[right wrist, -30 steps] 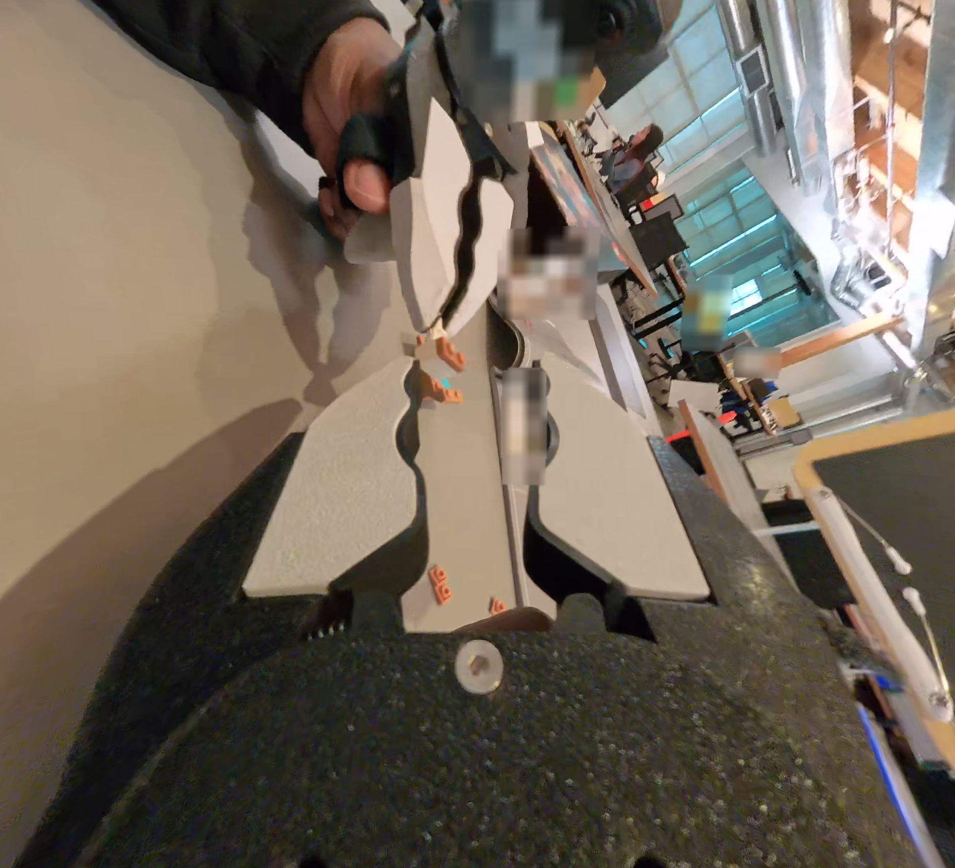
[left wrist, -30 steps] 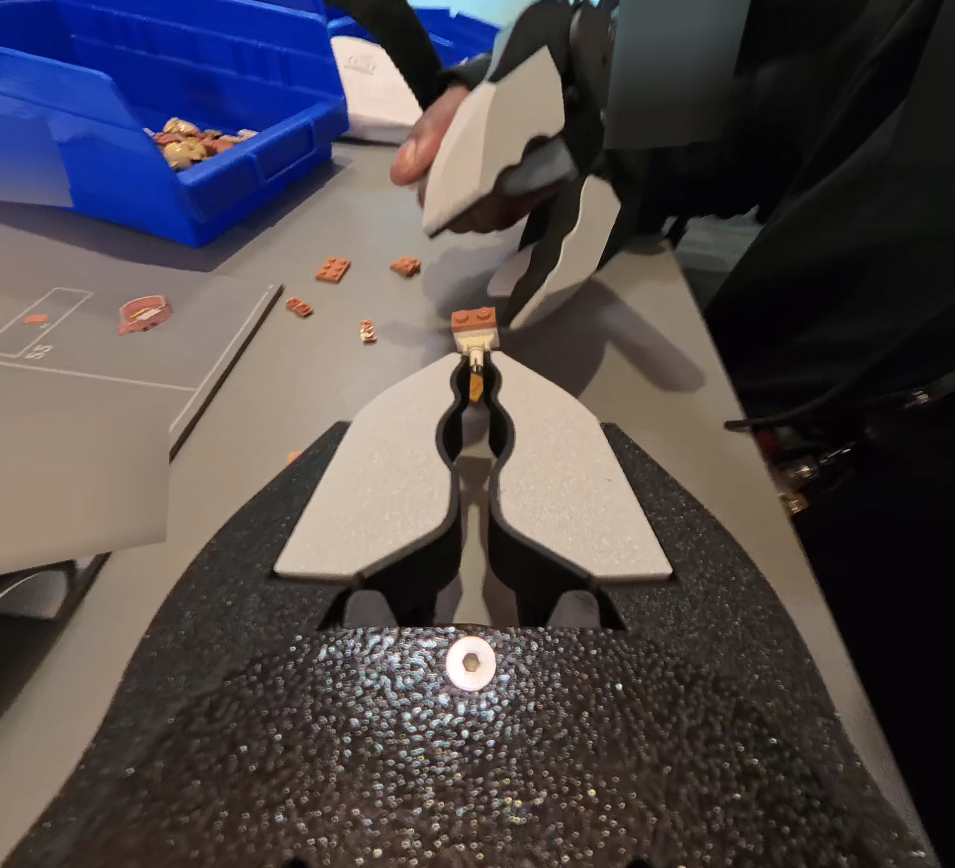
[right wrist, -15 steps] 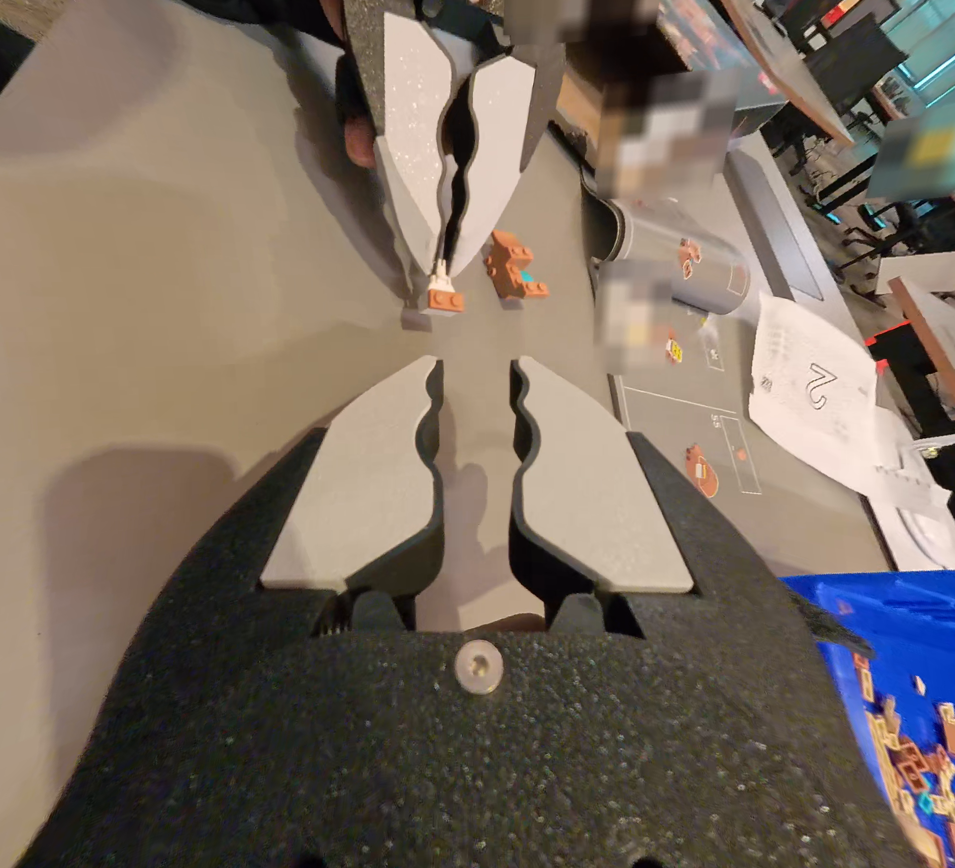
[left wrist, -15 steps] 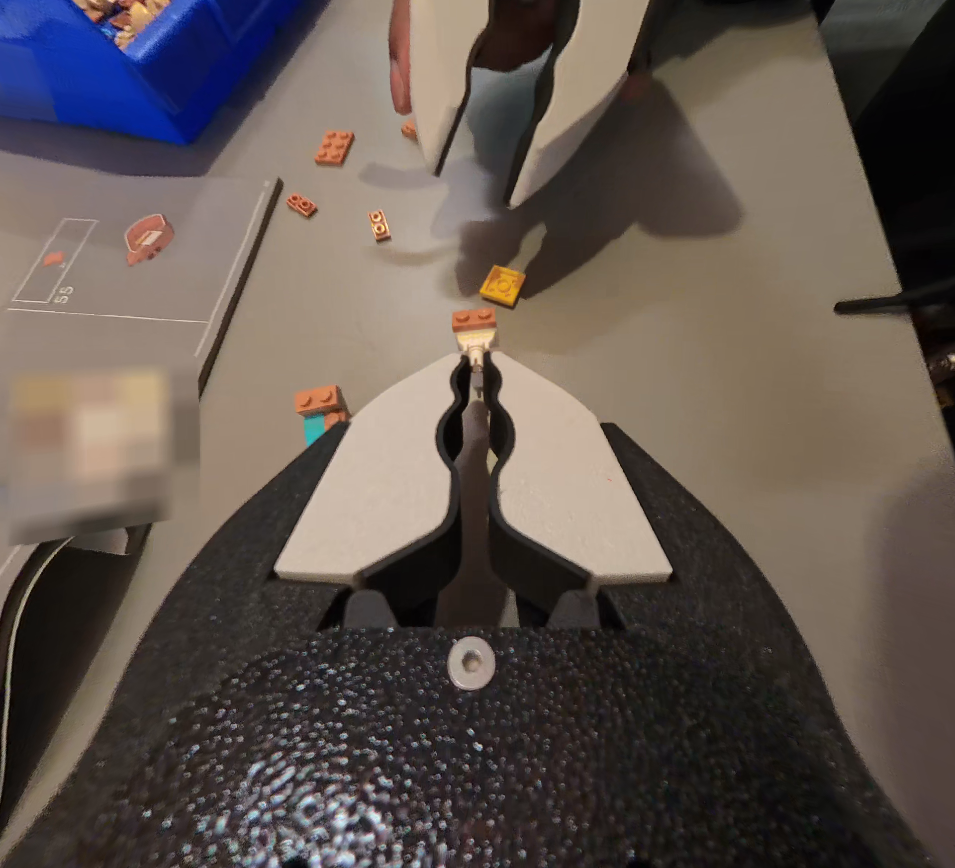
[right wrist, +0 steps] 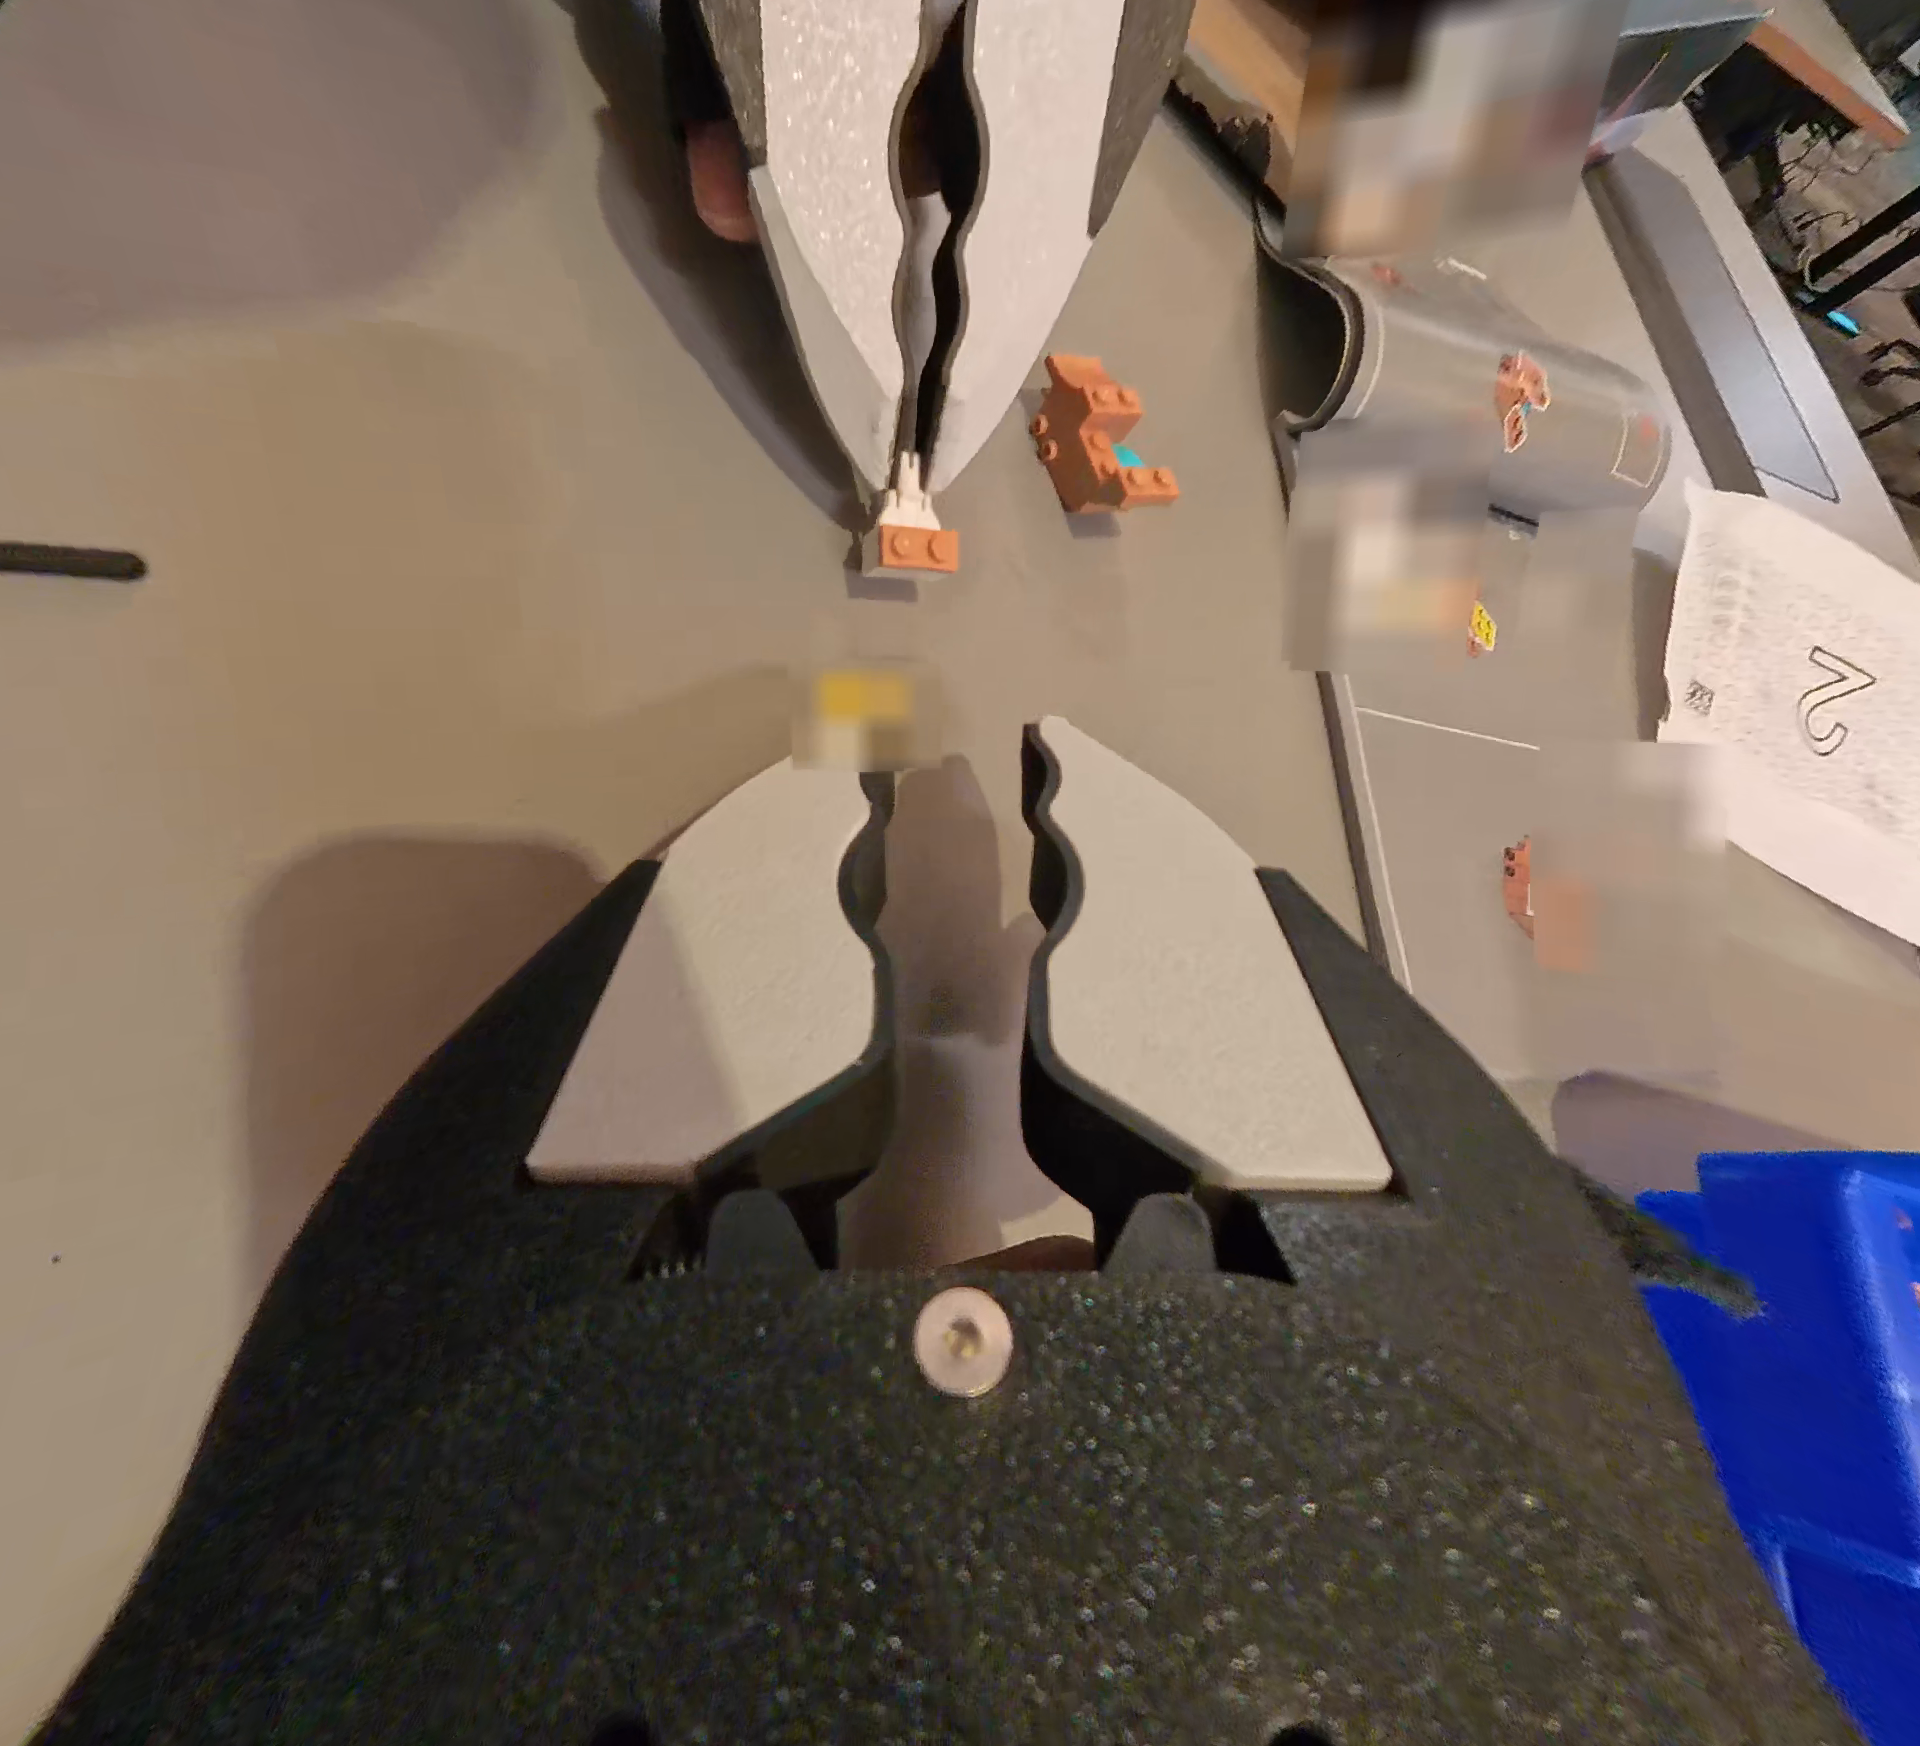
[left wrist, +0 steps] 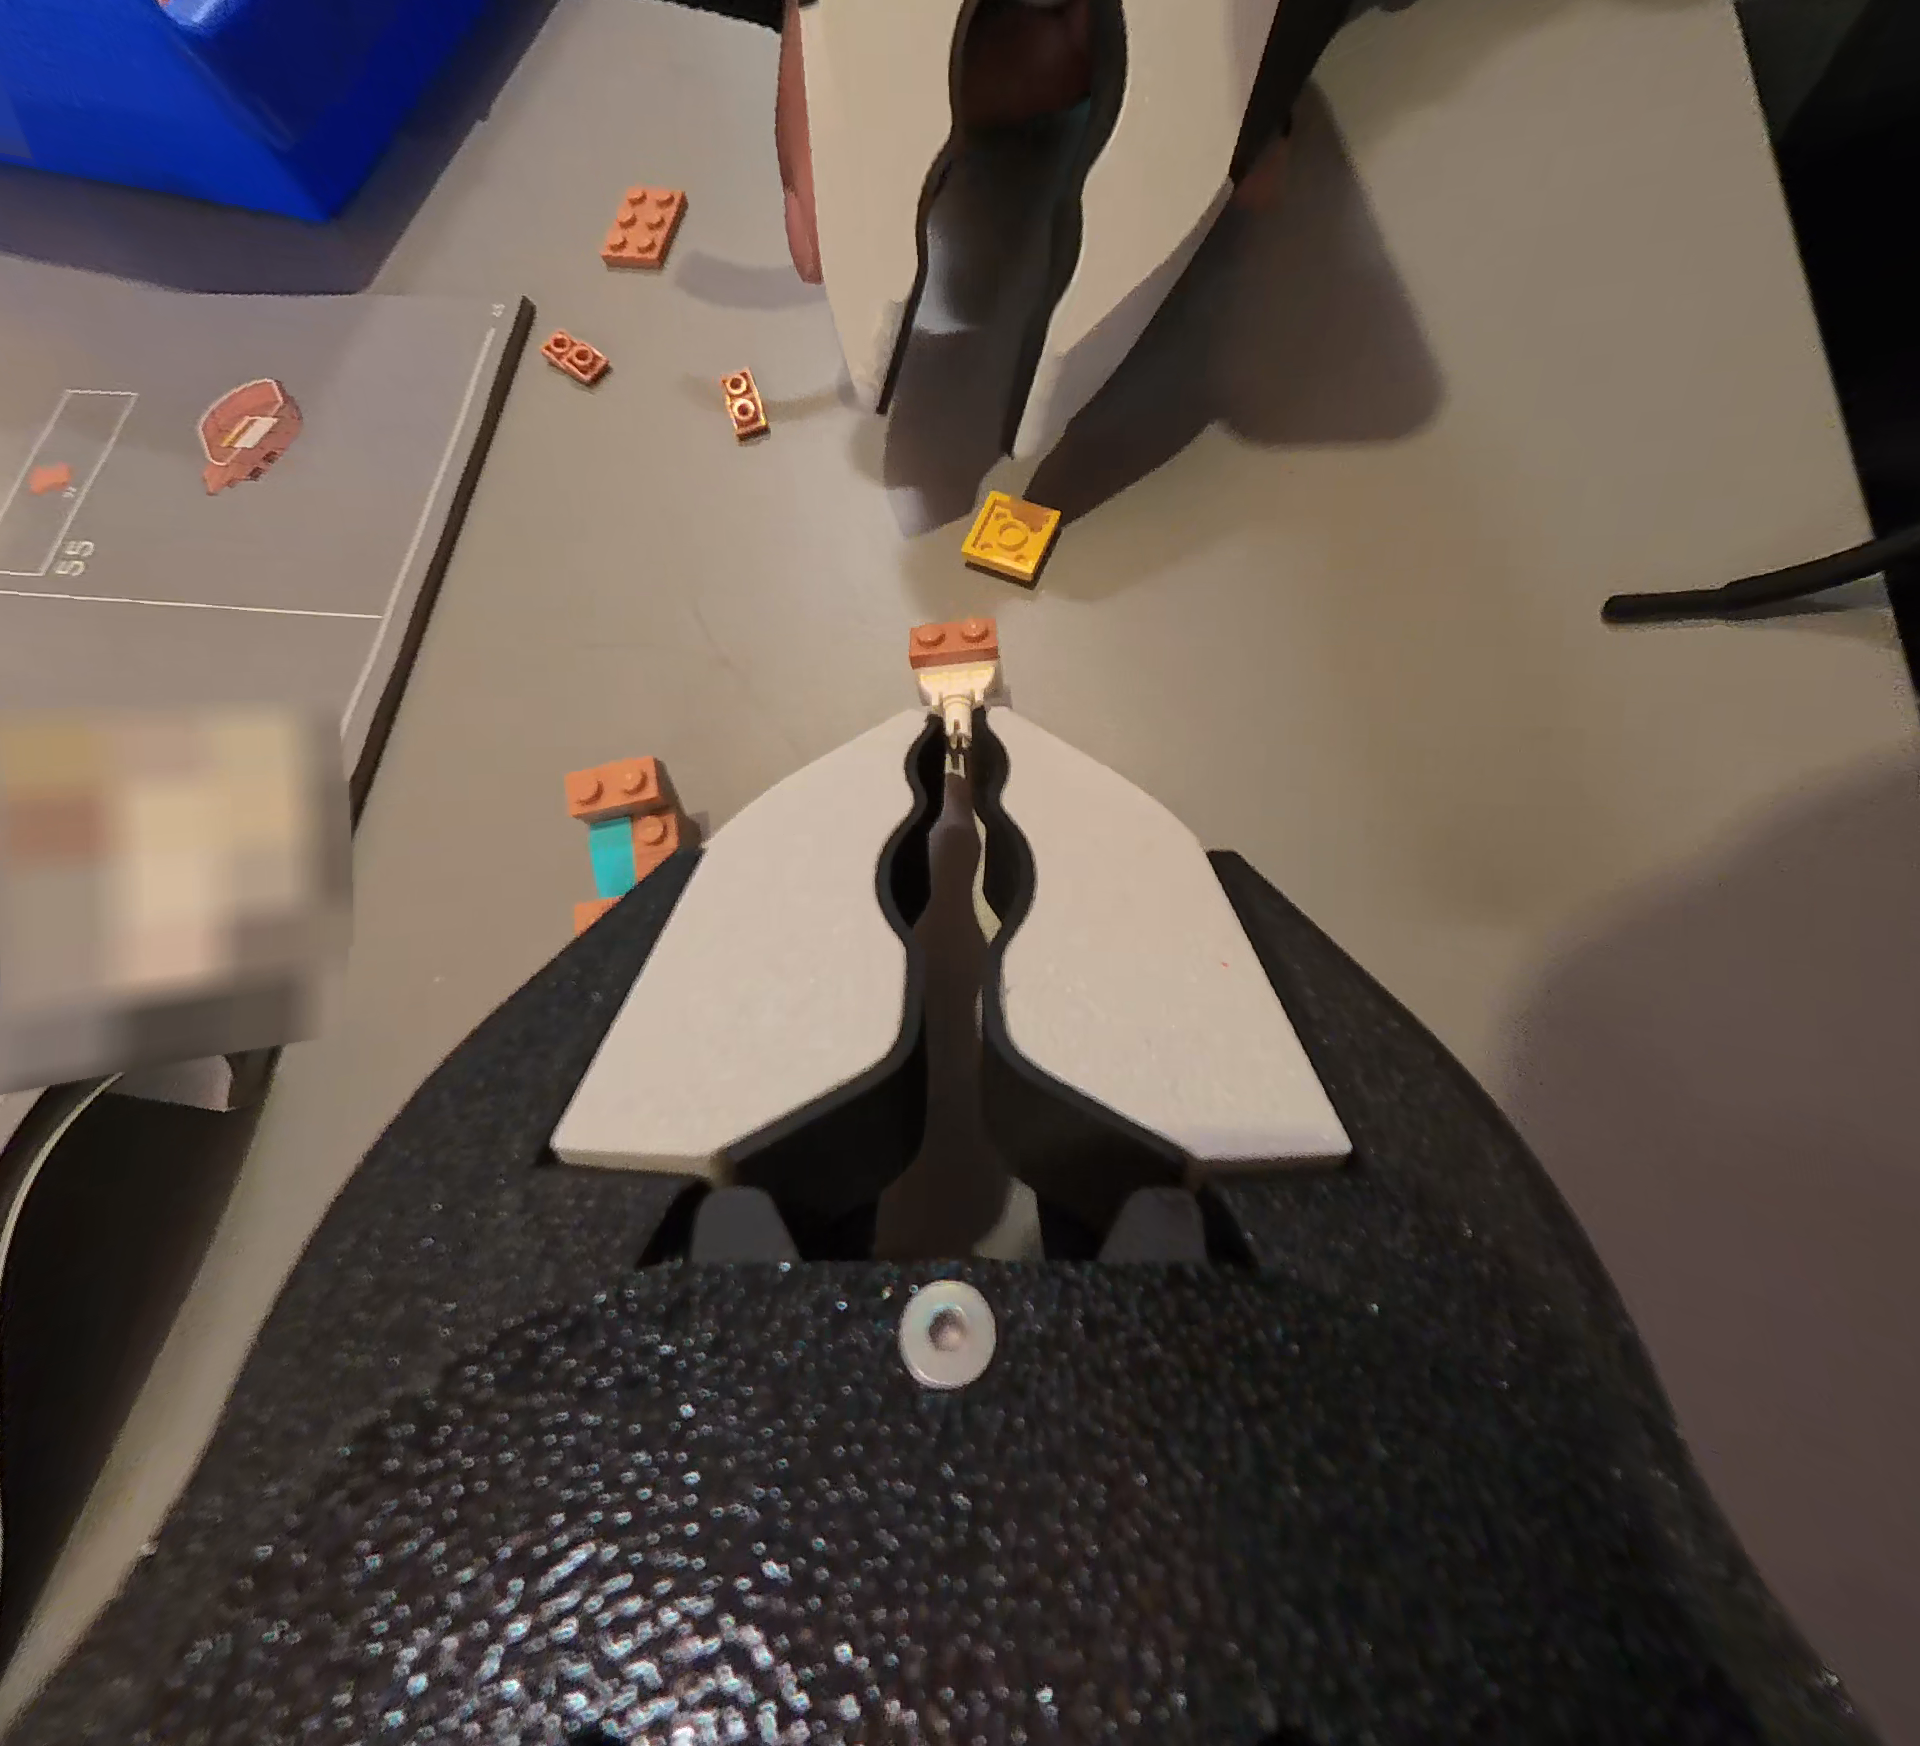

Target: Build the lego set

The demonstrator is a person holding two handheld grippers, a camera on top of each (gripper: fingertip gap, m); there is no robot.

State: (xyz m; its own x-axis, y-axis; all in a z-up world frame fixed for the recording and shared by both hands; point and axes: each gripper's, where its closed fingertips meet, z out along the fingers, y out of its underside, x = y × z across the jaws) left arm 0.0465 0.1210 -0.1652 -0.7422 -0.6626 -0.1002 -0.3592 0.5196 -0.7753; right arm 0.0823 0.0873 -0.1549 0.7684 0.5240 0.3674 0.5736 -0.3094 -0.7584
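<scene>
Left gripper (left wrist: 957, 722) clamped on small white piece (left wrist: 957, 686) carrying a brown brick (left wrist: 953, 641), just above the table (left wrist: 1351, 657); right gripper (left wrist: 951, 439) apart, empty, hovering near yellow tile (left wrist: 1011, 535): light, rigid, probably slippery, best pinched across its side edges.

there is print on the instruction booklet (left wrist: 239, 470) and paper sheet (right wrist: 1808, 720).

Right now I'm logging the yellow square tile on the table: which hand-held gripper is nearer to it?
Right. The right hand-held gripper hovers open right beside the yellow tile, not touching. The left hand-held gripper sits farther back, shut on a small white-and-brown brick piece.
</scene>
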